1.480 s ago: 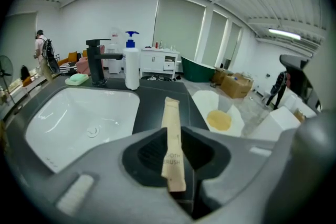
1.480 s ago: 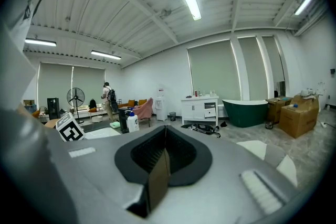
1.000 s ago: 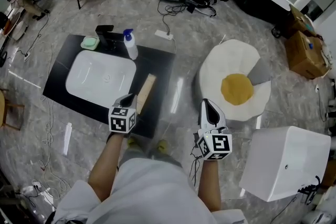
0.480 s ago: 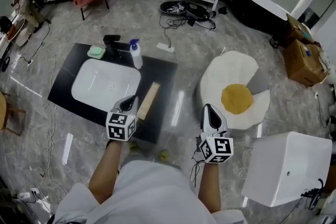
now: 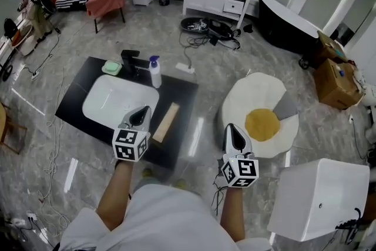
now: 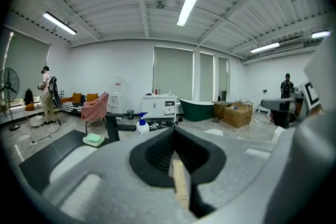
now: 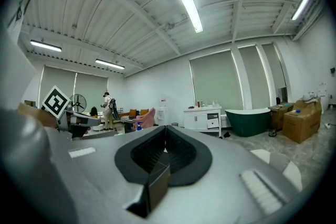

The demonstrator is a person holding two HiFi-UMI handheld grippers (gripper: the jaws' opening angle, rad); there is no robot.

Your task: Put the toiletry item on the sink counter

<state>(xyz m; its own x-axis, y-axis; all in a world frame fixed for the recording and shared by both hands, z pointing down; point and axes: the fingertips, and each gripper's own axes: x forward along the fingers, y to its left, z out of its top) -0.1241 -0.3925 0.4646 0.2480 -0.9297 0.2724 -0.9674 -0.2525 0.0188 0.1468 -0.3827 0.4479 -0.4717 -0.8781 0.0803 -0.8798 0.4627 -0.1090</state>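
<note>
Head view: left tongs (image 5: 141, 116), covering the sink (image 5: 92, 107) rim, and right tongs (image 5: 231, 133) closed, empty.

Head view downward; gripper views horizontal.

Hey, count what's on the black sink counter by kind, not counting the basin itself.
Green soap: 1
Black tap: 1
Pump bottle: 1
Wooden strip: 1
Total on the counter: 4
</note>
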